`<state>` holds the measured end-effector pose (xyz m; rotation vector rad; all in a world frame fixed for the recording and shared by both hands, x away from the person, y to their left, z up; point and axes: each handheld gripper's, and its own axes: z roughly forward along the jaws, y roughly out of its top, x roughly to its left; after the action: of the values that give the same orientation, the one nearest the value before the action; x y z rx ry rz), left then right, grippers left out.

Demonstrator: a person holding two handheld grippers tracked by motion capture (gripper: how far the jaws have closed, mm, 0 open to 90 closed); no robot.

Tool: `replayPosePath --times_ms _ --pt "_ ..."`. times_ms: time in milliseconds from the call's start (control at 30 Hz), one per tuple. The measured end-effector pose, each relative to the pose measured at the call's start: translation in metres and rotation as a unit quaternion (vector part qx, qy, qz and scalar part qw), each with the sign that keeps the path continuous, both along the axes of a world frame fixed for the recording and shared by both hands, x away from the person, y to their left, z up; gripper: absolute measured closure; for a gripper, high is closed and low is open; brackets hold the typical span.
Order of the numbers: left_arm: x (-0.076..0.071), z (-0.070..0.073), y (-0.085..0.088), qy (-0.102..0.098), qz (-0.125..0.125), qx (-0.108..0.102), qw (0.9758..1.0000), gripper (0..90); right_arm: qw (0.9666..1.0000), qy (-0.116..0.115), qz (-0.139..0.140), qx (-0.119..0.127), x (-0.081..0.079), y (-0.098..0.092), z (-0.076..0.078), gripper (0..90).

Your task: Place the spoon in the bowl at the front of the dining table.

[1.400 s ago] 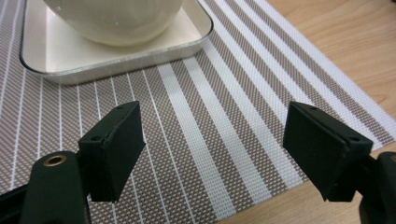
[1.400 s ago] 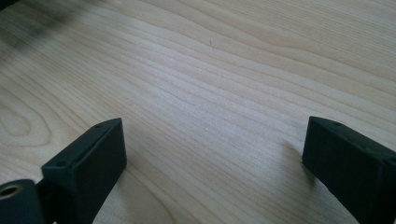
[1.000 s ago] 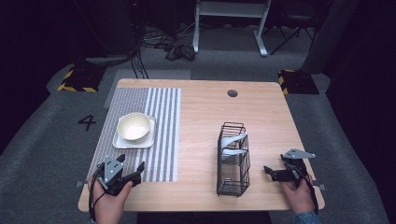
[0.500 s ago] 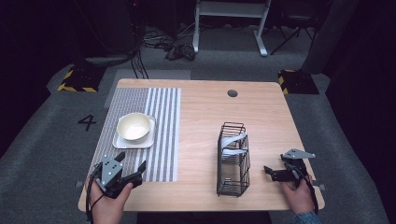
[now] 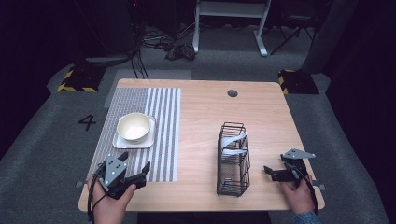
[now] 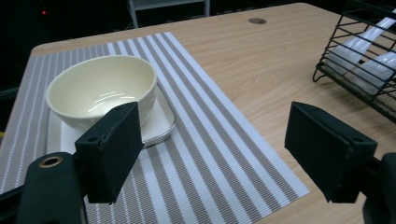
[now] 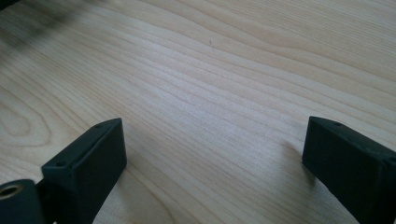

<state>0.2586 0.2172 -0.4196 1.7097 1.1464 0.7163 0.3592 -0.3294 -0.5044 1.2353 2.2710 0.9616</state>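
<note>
Left gripper (image 5: 132,171) held near the table's front left corner, over the near edge of the striped placemat (image 5: 161,135); jaws spread wide with nothing between, having just been opening further. Right gripper (image 5: 274,171) low over bare wood near the front right edge, jaws likewise wide apart and empty, pointing toward the wire basket (image 5: 232,158). Between the left gripper and the cream bowl (image 6: 100,91): a strip of open mat. Bowl seated upright on a white square plate (image 6: 161,128), on the mat's left half, close to the table's (image 5: 205,116) left edge. Basket standing right of centre, long side running front to back, near end close to the front edge, white utensils (image 6: 369,51) lying inside, right gripper just beside it. Broad open wood between mat and basket. Farther back, bare tabletop up to a round cable hole (image 5: 232,93) near the far edge.
</note>
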Motion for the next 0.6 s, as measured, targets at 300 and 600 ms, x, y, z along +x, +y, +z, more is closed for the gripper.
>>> replayPosePath --times_ms 300,600 --pt "0.003 0.007 -0.018 -0.014 -0.038 0.0 0.9992 19.7 1.0 0.0 -0.005 0.0 0.0 0.001 0.0 6.4" --pt "0.012 0.014 -0.041 -0.025 -0.076 0.002 0.9968 20.4 0.9999 -0.001 -0.011 0.0 0.001 0.0 0.0 6.4"
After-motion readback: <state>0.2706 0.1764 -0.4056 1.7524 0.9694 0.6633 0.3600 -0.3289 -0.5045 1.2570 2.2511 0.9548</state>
